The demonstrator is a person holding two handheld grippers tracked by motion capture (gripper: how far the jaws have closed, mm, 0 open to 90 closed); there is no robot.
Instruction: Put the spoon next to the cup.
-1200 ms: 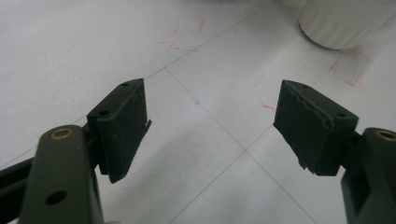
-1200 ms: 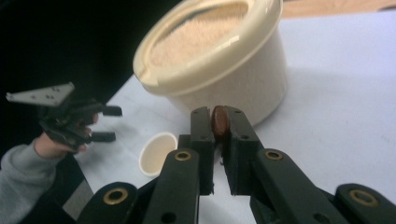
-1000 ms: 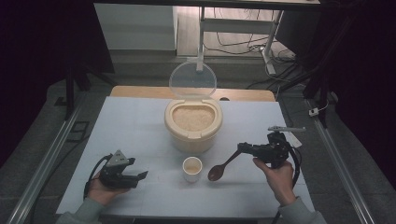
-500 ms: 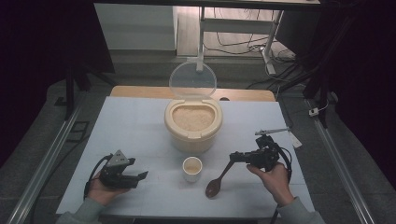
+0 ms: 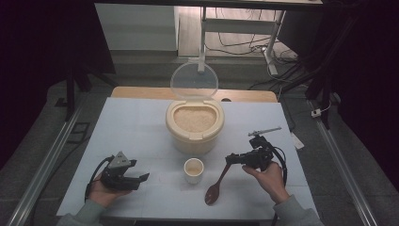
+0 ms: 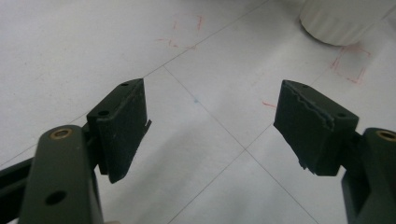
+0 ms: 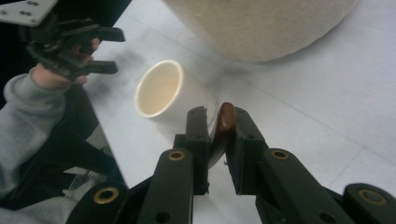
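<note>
A brown wooden spoon (image 5: 216, 186) slants from my right gripper (image 5: 230, 159) down to the table, its bowl resting on the surface near the front edge. In the right gripper view the spoon's handle (image 7: 224, 121) sits between the jaws of that gripper (image 7: 217, 140), which have just been opening a little and still hold it. A small white cup (image 5: 193, 169) stands left of the spoon. Behind it is a cream rice container (image 5: 195, 125) with its clear lid (image 5: 194, 82) raised. My left gripper (image 5: 143, 178) rests at the front left, open and empty (image 6: 210, 126).
The white table (image 5: 131, 127) carries faint red marks (image 6: 352, 65) near the cup's base (image 6: 336, 21). The cup (image 7: 161, 91) and the container's wall (image 7: 261, 28) lie just ahead of the right jaws. A cable trails from each gripper.
My right hand has come down and toward the front, swinging the spoon from nearly level to steeply slanted until its bowl met the table. The left hand has stayed put.
</note>
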